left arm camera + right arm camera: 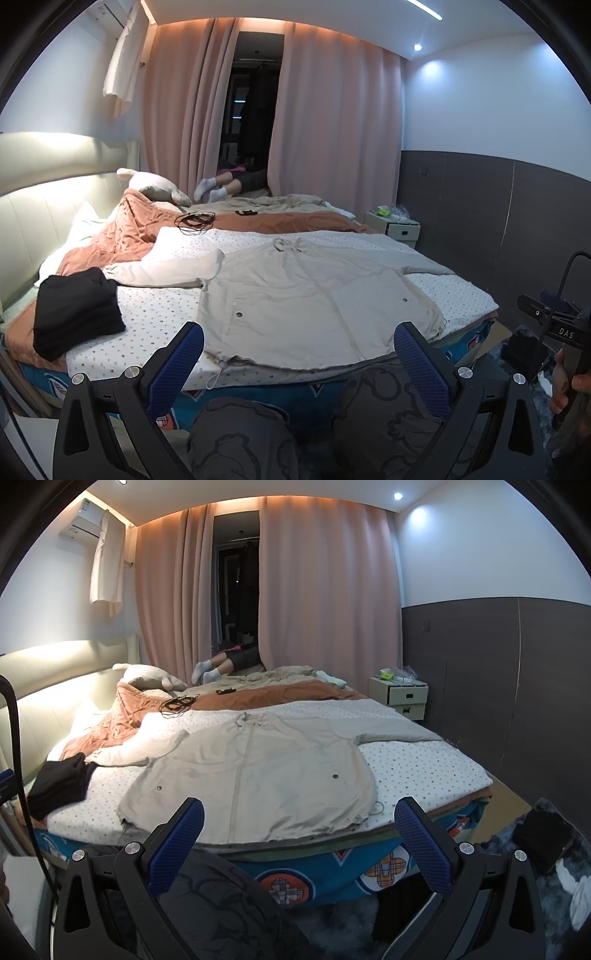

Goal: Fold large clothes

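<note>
- Presently I hold the left gripper [299,345] short of the near edge of the bed [258,398], its blue fingers [177,369] spread wide and grasping nothing.
- My right gripper [299,825] is likewise released, fingers far apart, hovering before the near bed edge and touching no cloth.
- Beige zip-front jacket [251,775]: laid flat, front side up, on the dotted sheet [424,771], hem at the near edge of the mattress, collar and drawcords toward the far side.
- Jacket sleeves: the left one [162,271] lies out to the left, pale under the headboard light; the right one [388,731] stretches out to the right.
- Two snap fasteners [335,776] show on the jacket front, one on each side of the central zip.
- Folded black garments [77,314]: stacked on the left part of the bed, just beside the left cuff; I cannot tell whether they touch.
- Rust-orange blanket [122,236]: rumpled, beyond the jacket toward the headboard [33,206].
- Black cable coil [177,703]: resting on the bedding past the collar.
- Knees in patterned grey trousers [388,406] appear low in the left wrist view, between the fingers.
- A hand [567,384] gripping the other gripper's handle shows at the right margin of the left wrist view.
- Far background: pink curtains [325,590], a bedside cabinet [400,698] at the right, and a person's socked feet [207,670] at the far end of the bed.
</note>
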The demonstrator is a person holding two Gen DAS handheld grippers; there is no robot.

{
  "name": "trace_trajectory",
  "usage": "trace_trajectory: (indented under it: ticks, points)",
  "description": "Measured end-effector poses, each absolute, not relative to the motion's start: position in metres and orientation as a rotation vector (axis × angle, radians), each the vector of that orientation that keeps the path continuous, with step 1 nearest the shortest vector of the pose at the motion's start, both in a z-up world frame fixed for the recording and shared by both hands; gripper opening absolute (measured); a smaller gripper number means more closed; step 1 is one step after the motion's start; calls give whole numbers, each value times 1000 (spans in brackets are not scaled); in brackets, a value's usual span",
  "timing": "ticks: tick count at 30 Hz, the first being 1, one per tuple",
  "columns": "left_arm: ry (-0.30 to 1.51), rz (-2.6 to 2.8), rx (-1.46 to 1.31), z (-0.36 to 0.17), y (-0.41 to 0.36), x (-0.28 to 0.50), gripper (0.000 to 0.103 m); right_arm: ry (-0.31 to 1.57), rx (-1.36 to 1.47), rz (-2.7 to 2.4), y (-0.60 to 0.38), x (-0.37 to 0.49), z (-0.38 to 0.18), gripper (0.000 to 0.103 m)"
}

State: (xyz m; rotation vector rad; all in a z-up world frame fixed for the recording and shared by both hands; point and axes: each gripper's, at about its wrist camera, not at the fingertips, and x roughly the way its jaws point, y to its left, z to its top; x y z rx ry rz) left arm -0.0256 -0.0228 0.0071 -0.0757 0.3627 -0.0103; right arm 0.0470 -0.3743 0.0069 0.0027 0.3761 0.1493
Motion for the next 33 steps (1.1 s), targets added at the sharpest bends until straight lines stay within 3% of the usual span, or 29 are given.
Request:
trace_trajectory:
  ticks: [33]
  points:
    - [345, 25, -56, 4, -21, -21, 103, 390, -11, 118, -370, 55, 3, 103]
